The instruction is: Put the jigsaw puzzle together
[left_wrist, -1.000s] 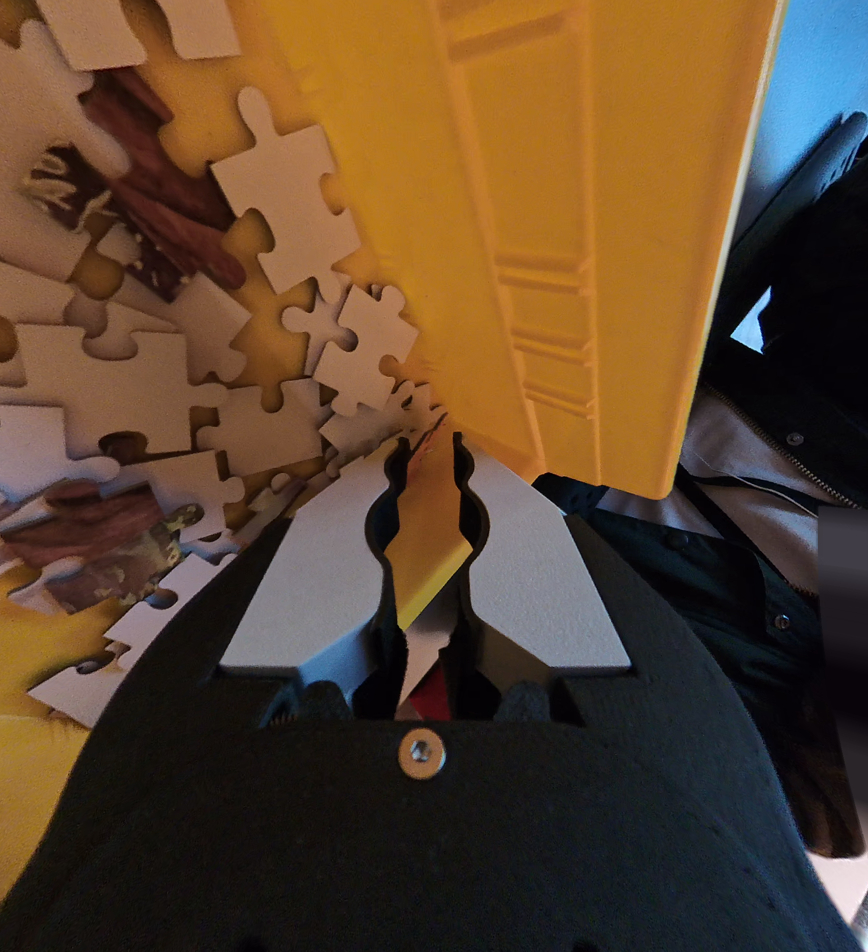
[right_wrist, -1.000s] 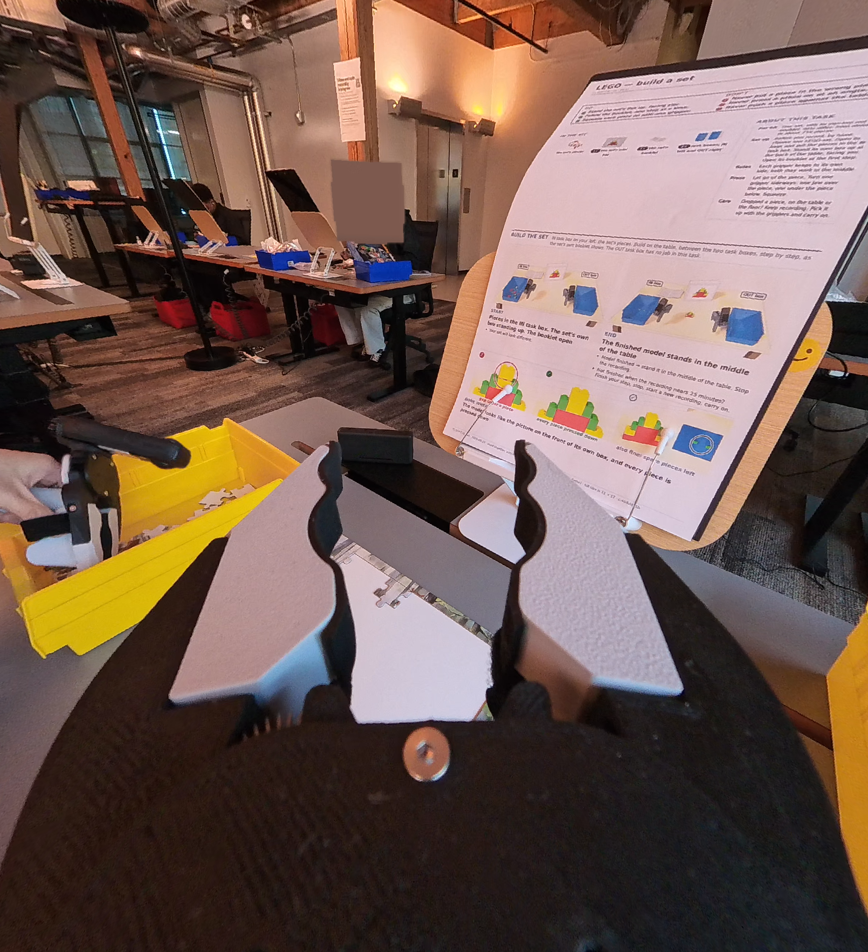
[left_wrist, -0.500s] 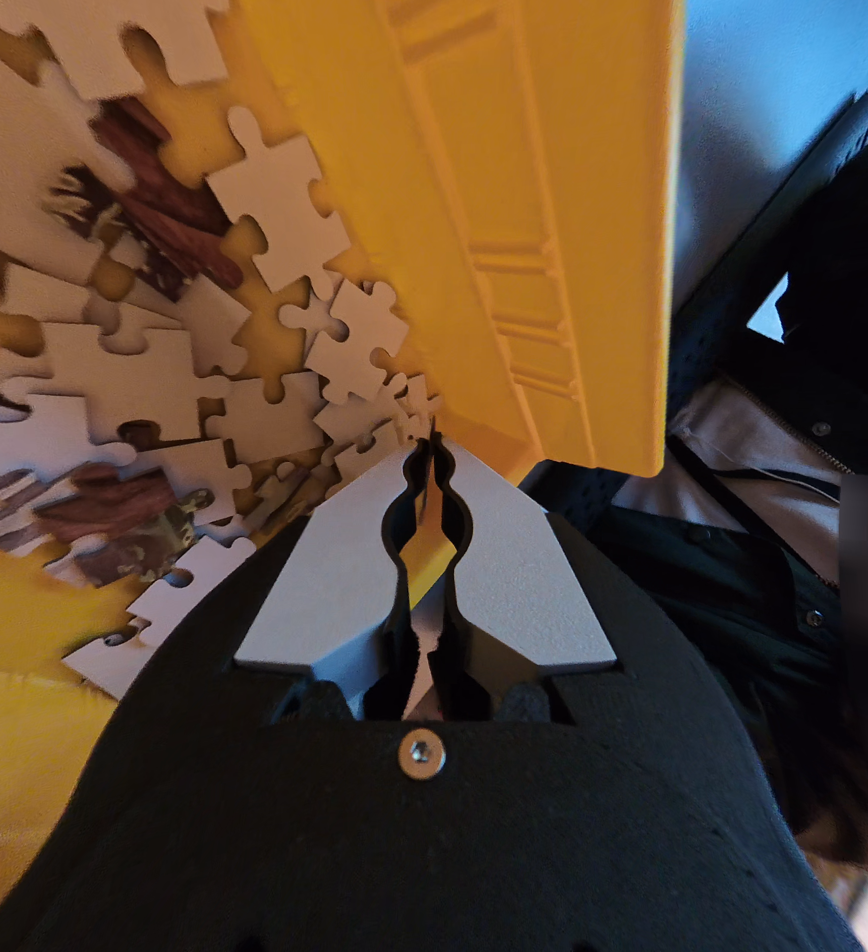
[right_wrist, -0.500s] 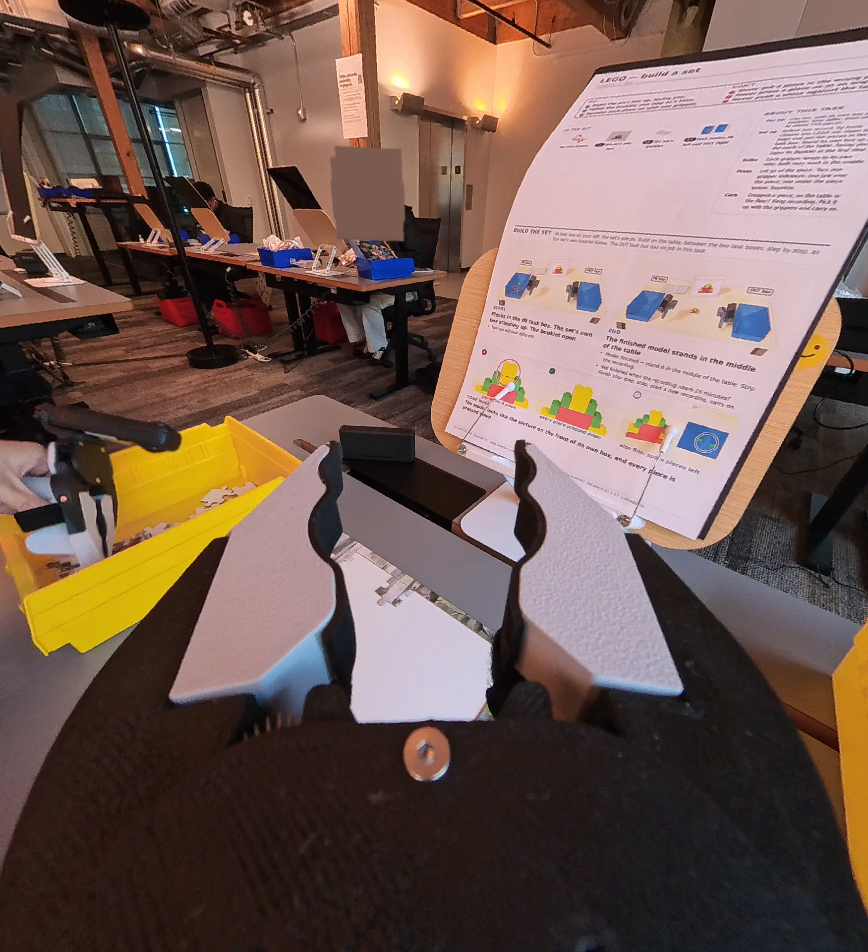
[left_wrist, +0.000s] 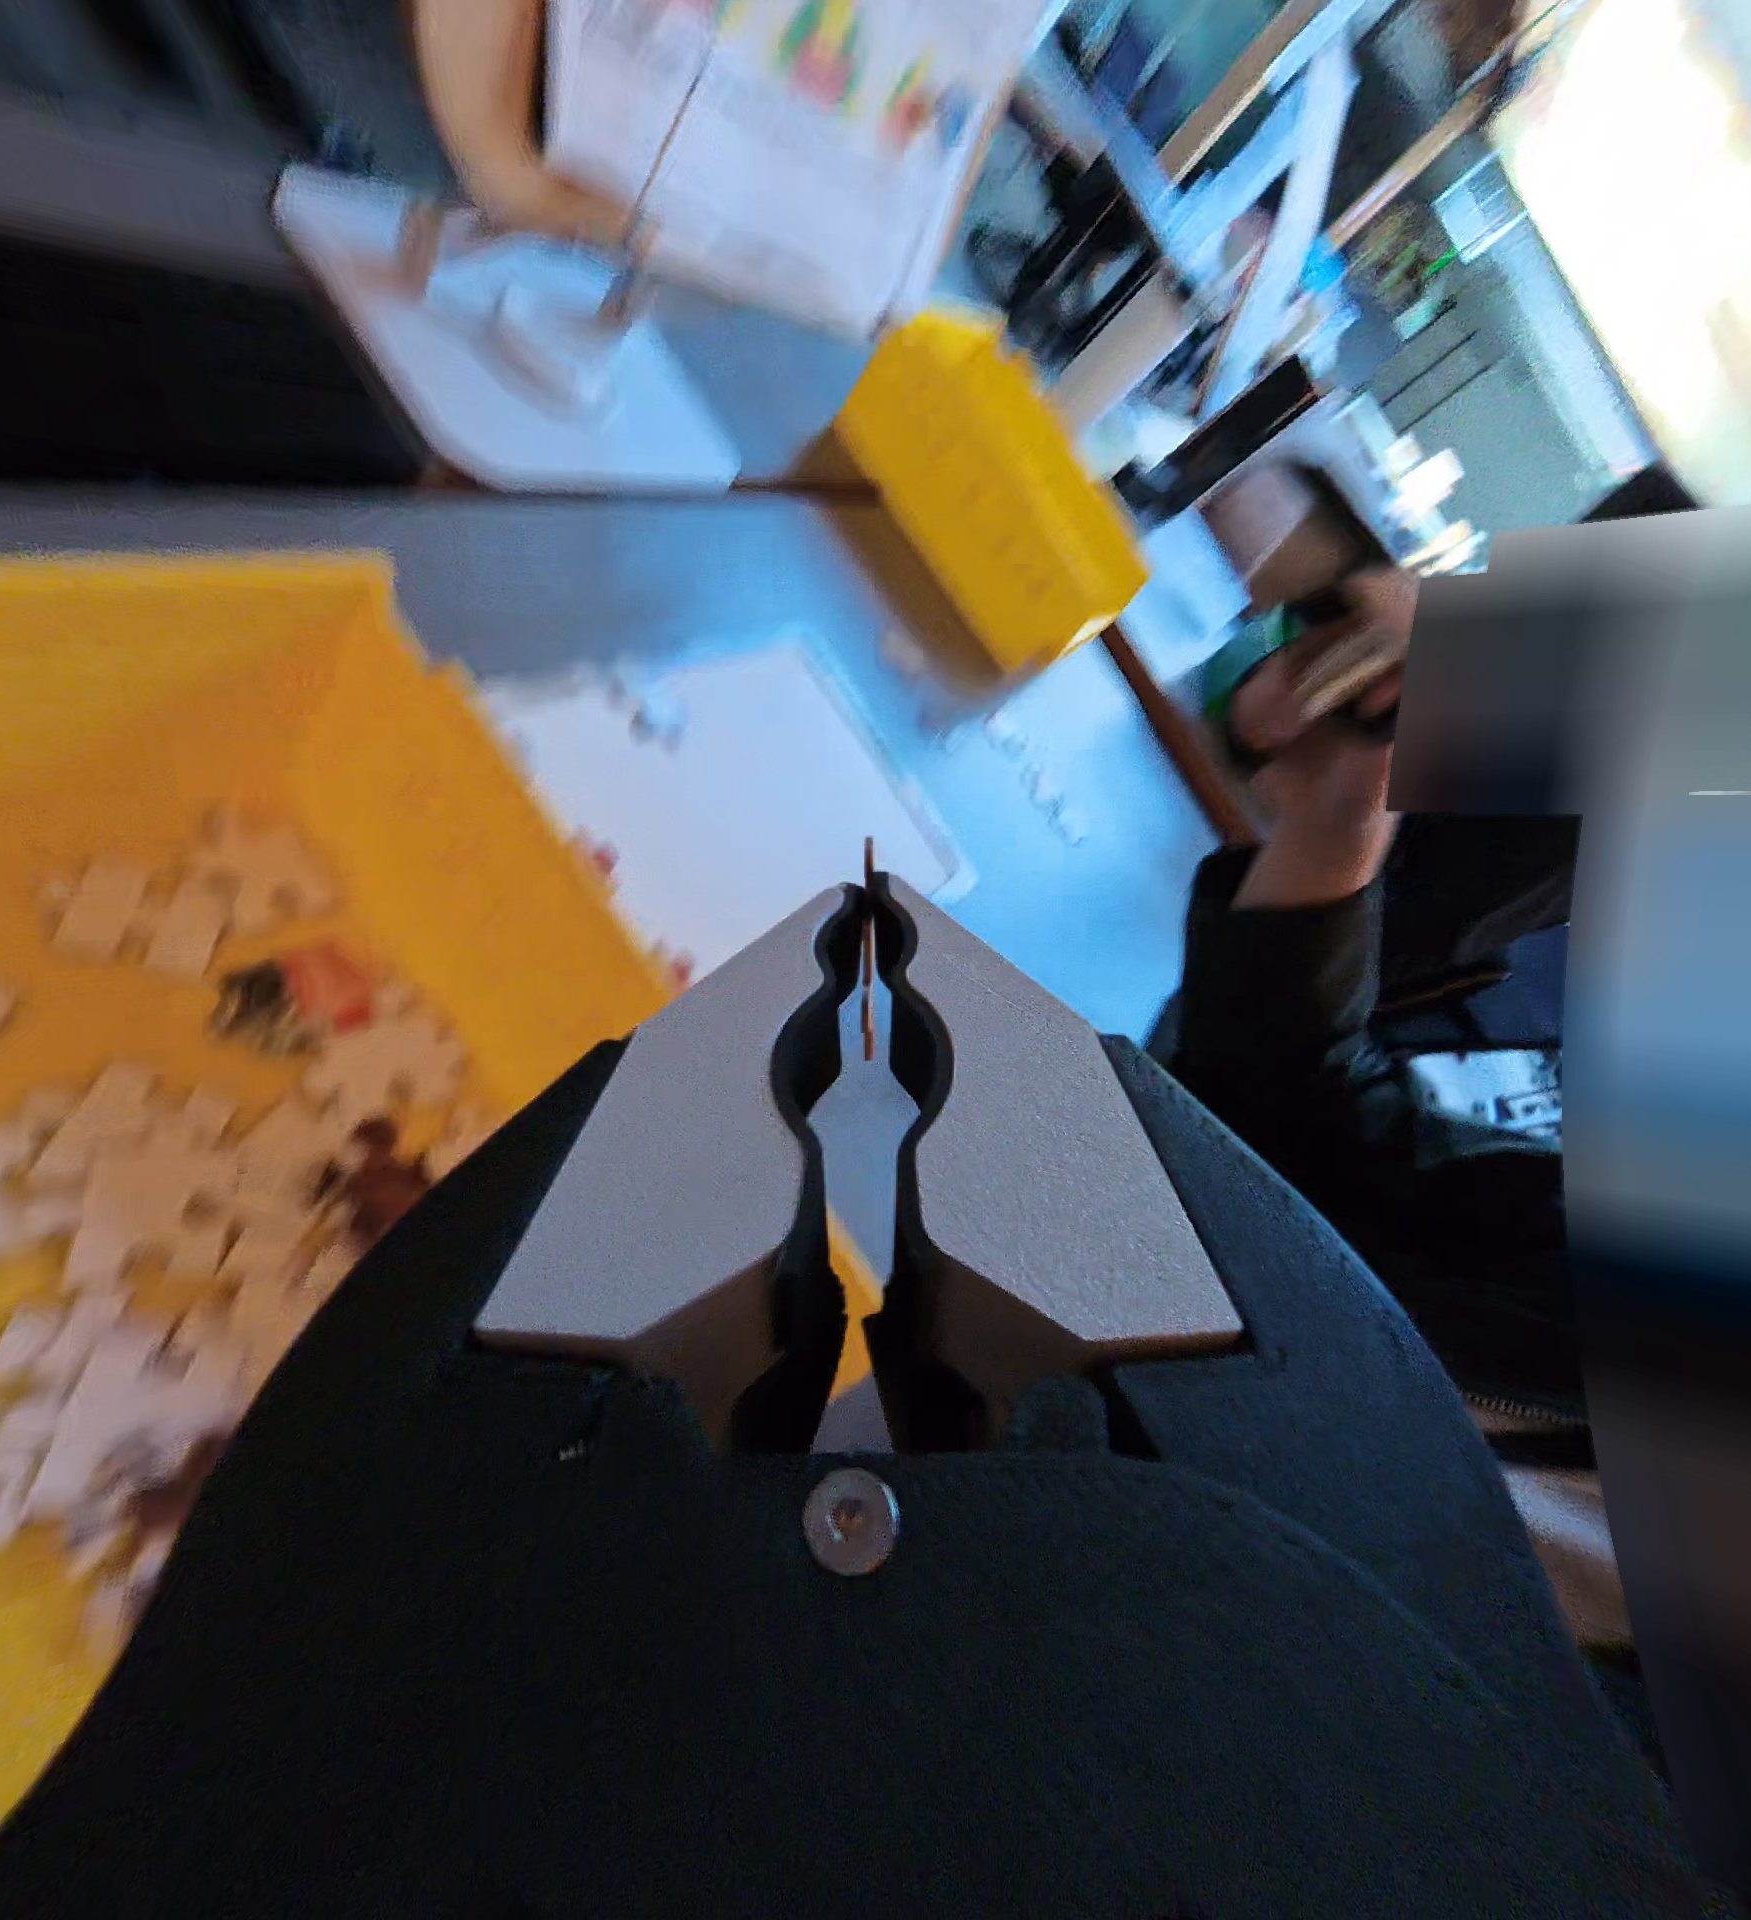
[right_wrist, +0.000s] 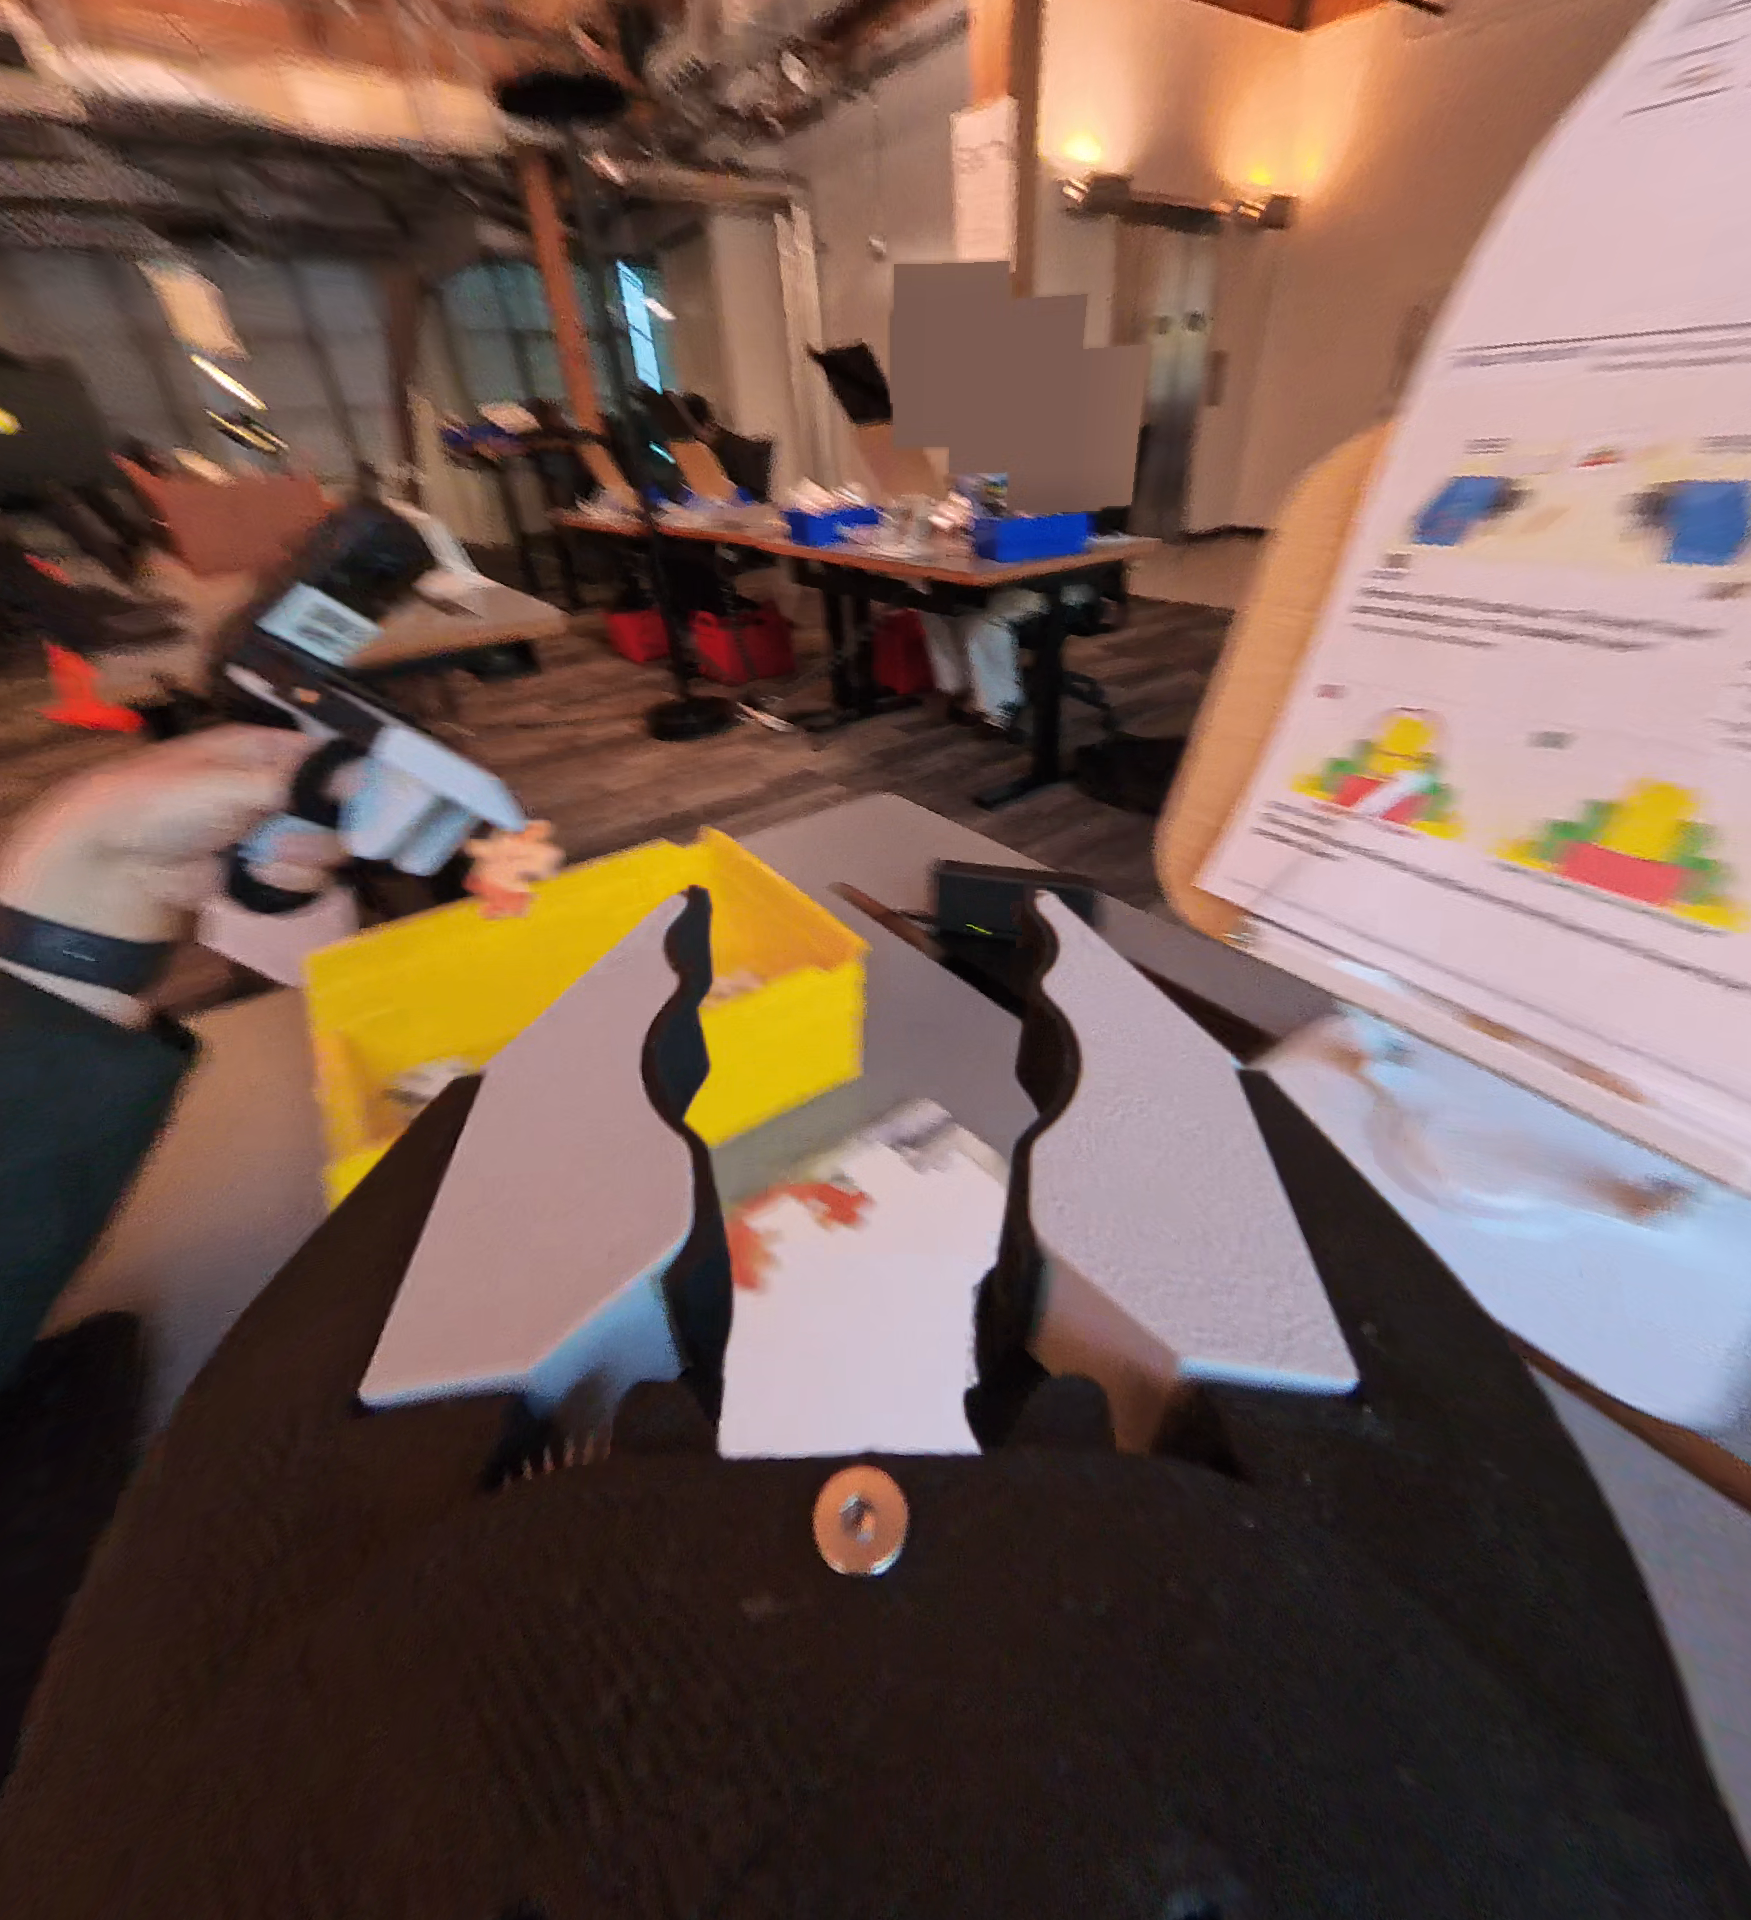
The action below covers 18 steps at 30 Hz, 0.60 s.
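Note:
My left gripper [left_wrist: 869,891] is shut on a jigsaw piece [left_wrist: 868,956], seen edge-on between the pads. In the right wrist view that gripper [right_wrist: 497,826] is raised above the yellow bin [right_wrist: 580,997] with the orange piece [right_wrist: 512,868] hanging from its tips. The bin [left_wrist: 154,790] holds several loose pieces [left_wrist: 123,1039], most white side up. The white puzzle board [left_wrist: 746,790] lies on the grey table beside the bin; it also shows between my right fingers [right_wrist: 850,1299] with a few orange pieces [right_wrist: 798,1210] on it. My right gripper [right_wrist: 866,914] is open and empty above the board.
A second yellow bin [left_wrist: 985,488] stands at the table's far side. An instruction sheet on a wooden stand [right_wrist: 1577,675] rises at the right. A small black box [right_wrist: 996,904] sits behind the board. A person's hand and dark sleeve [left_wrist: 1370,935] are at the right. About 25 cm separates my left fingertips from my right.
My left gripper shut on a piece inside the bin and lifted it out, swinging toward the board. My right gripper narrowed a little and shifted; both views are blurred by motion.

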Available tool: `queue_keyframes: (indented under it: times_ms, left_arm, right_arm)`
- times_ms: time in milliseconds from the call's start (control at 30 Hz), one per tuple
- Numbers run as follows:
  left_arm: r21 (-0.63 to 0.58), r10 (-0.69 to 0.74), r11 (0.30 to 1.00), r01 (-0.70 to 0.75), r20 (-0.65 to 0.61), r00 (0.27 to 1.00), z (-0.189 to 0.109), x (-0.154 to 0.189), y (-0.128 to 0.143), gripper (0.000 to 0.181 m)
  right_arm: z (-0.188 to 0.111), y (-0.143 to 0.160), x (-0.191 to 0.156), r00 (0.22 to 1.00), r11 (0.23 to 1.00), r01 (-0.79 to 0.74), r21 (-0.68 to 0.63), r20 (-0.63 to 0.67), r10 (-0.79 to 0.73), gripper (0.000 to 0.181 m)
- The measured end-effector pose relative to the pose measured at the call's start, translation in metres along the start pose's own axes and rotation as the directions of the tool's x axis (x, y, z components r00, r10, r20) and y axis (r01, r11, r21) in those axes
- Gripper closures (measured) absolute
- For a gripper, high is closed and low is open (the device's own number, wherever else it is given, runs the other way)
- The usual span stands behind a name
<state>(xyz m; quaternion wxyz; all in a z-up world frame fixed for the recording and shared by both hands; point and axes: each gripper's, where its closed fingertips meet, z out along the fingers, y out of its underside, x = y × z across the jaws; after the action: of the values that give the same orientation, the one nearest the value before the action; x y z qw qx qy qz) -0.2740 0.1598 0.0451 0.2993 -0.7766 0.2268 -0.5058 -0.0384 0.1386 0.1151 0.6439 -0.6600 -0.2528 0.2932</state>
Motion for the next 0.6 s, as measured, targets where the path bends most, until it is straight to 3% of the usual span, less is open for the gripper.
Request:
queue_keyframes:
  times_ms: [67,133,267,400,467,533,600]
  left_arm:
    - [0.101,0.047,0.994,-0.039,-0.075,0.996,0.009,0.028,-0.019,0.181]
    - [0.189,0.105,0.979,-0.080,-0.127,0.986,0.021,0.054,-0.032,0.181]
    - [0.338,0.231,0.930,-0.148,-0.220,0.948,0.049,0.109,-0.044,0.181]
    - [0.336,0.309,0.914,-0.228,-0.210,0.928,0.083,0.134,-0.031,0.181]
    - [0.331,0.325,0.910,-0.251,-0.192,0.926,0.095,0.137,-0.026,0.181]
    - [0.318,0.323,0.915,-0.250,-0.202,0.924,0.102,0.139,-0.022,0.181]
    - [0.336,0.306,0.916,-0.219,-0.231,0.924,0.102,0.142,-0.023,0.181]
  right_arm:
    - [0.016,0.000,-0.030,0.986,0.989,-0.116,0.095,0.135,0.103,0.143]
    - [0.032,0.009,-0.051,0.949,0.956,-0.253,0.150,0.230,0.215,0.150]
    - [0.061,0.048,-0.090,0.832,0.895,-0.445,0.039,0.386,0.398,0.150]
    - [0.056,0.039,-0.104,0.665,0.768,-0.638,0.063,0.547,0.508,0.149]
    - [0.052,0.034,-0.102,0.622,0.722,-0.687,0.076,0.575,0.531,0.155]
    - [0.043,0.026,-0.100,0.584,0.686,-0.721,0.103,0.622,0.521,0.181]
    - [0.039,0.023,-0.094,0.577,0.663,-0.739,0.124,0.625,0.526,0.181]
